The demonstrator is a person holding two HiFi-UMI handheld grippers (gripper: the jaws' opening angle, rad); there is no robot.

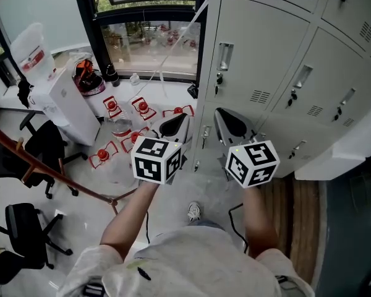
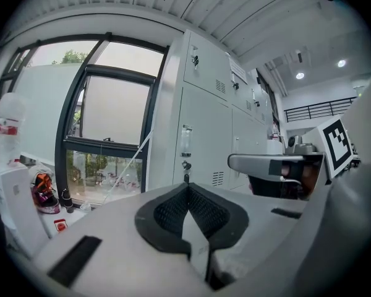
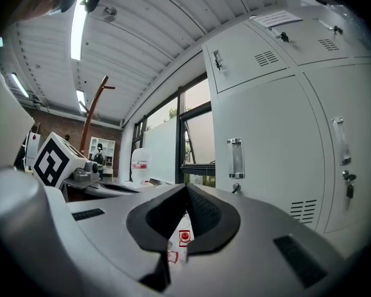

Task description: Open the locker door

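Pale glossy floor [image 1: 173, 210] below, 2 black office chairs [image 1: 28, 231] off to the left. Left gripper [image 1: 175, 127] and right gripper [image 1: 229, 126] are held side by side, both clenched on nothing, apart from the lockers. Locker door [image 1: 266, 48] is straight ahead of the right gripper. It's light grey metal and closed, with an upright clear handle [image 1: 224, 55] at its left edge, a lock under that and vent slots low right. It faces the grippers, long axis vertical. Window [image 1: 149, 45] is further left.
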